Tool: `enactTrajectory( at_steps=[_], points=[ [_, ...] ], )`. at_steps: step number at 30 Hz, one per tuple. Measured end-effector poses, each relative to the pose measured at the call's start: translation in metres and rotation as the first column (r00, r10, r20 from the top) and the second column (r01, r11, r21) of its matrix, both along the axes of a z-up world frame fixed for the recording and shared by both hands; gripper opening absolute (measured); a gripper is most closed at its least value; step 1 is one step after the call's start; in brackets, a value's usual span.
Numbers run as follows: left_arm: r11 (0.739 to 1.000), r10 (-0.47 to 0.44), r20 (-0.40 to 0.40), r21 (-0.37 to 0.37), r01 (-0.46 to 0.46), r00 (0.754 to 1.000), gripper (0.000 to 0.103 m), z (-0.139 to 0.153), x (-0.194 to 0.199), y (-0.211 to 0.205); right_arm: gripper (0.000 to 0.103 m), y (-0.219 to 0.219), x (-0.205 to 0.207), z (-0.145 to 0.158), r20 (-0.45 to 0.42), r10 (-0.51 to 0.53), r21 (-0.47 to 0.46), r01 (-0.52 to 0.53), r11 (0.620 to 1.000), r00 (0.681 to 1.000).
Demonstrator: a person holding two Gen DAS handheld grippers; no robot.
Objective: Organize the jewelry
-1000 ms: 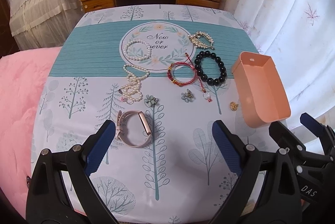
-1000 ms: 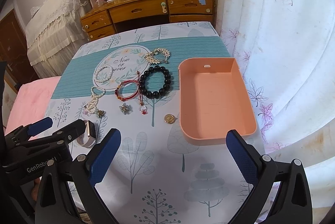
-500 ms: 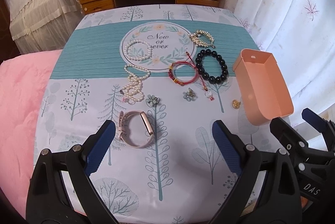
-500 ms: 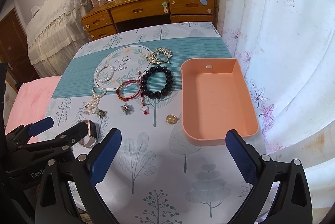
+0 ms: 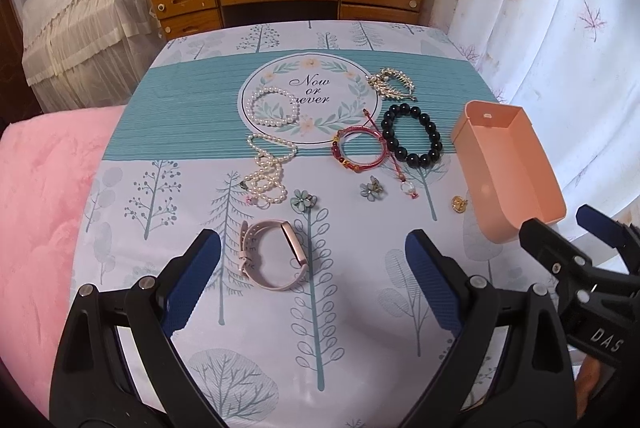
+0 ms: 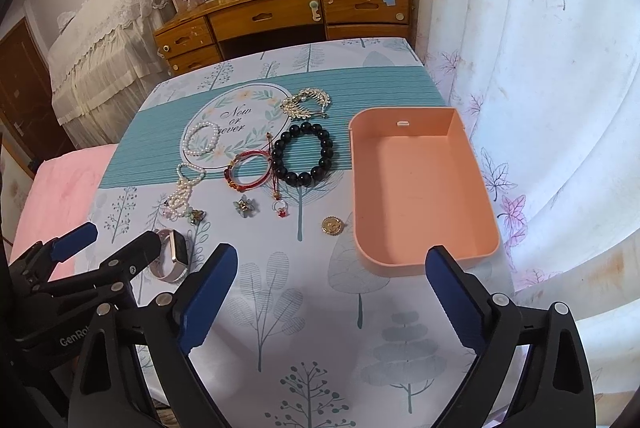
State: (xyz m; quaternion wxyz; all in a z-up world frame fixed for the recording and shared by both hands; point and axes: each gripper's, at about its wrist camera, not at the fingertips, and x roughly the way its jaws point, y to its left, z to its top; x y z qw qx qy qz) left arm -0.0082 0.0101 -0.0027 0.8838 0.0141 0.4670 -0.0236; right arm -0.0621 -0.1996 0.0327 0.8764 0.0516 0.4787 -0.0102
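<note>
Jewelry lies spread on the tree-print tablecloth. A pink watch band point(image 5: 276, 254) lies just ahead of my open, empty left gripper point(image 5: 312, 280). Beyond it are a pearl necklace point(image 5: 266, 172), a pearl bracelet point(image 5: 273, 107), a red cord bracelet point(image 5: 358, 148), a black bead bracelet point(image 5: 412, 139), a gold leaf brooch point(image 5: 392, 84), two flower pieces point(image 5: 304, 199) and a gold charm point(image 5: 459, 204). An empty peach tray point(image 6: 420, 188) stands at the right, just ahead of my open, empty right gripper point(image 6: 332, 292).
A wooden desk point(image 6: 280, 16) with drawers stands beyond the table's far edge. White curtains point(image 6: 540, 68) hang along the right. A pink blanket point(image 5: 44, 180) lies at the left. A lace-covered piece of furniture point(image 5: 80, 8) is at the far left.
Both grippers have drawn back and lifted slightly; the table contents appear a little farther away. Nothing on the table has moved.
</note>
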Motion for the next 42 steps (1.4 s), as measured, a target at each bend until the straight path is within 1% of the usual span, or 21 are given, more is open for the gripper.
enactTrajectory(
  at_steps=[9,13,21,26,30,31,32,34,38,40,42],
  points=[
    [1.0,-0.008,-0.001,0.023,0.008,1.0,0.093,-0.002,0.001,0.003,0.096,0.004,0.005,-0.003,-0.008,-0.003,-0.022,0.002,1.0,1.0],
    [1.0,-0.004,-0.005,0.02,0.004,1.0,0.093,-0.005,0.001,0.008,0.096,0.007,0.008,-0.006,-0.017,-0.005,-0.031,0.004,0.999,1.0],
    [0.998,0.045,0.007,0.039,-0.045,0.999,0.093,-0.008,0.008,0.029,0.096,0.014,0.024,-0.015,-0.034,0.023,-0.051,-0.025,0.998,0.999],
    [0.996,0.09,-0.014,0.022,-0.089,0.996,0.093,-0.011,0.015,0.053,0.085,0.026,0.036,-0.019,-0.049,0.064,-0.059,-0.067,0.996,0.997],
    [0.994,0.099,-0.053,-0.032,-0.101,0.994,0.093,-0.018,0.02,0.072,0.08,0.039,0.045,-0.023,-0.055,0.112,-0.059,-0.115,0.992,0.992],
    [0.994,0.104,-0.057,-0.035,-0.106,0.993,0.093,-0.019,0.02,0.075,0.079,0.042,0.047,-0.023,-0.056,0.122,-0.059,-0.125,0.99,0.991],
    [0.993,0.11,-0.061,-0.032,-0.112,0.992,0.093,-0.021,0.02,0.077,0.075,0.044,0.048,-0.024,-0.059,0.133,-0.058,-0.136,0.989,0.989],
    [0.993,0.116,-0.067,-0.012,-0.117,0.991,0.093,-0.025,0.022,0.081,0.073,0.051,0.052,-0.027,-0.07,0.163,-0.046,-0.167,0.985,0.984],
    [0.995,0.098,-0.084,0.012,-0.098,0.992,0.093,-0.035,0.023,0.08,0.067,0.063,0.06,-0.033,-0.087,0.21,-0.027,-0.213,0.977,0.974],
    [0.996,0.086,-0.103,0.01,-0.086,0.991,0.093,-0.042,0.023,0.079,0.065,0.068,0.062,-0.038,-0.094,0.229,-0.018,-0.232,0.973,0.969],
    [0.997,0.08,-0.131,-0.003,-0.081,0.988,0.093,-0.053,0.026,0.079,0.06,0.072,0.064,-0.046,-0.114,0.247,-0.003,-0.249,0.968,0.962]
  ],
)
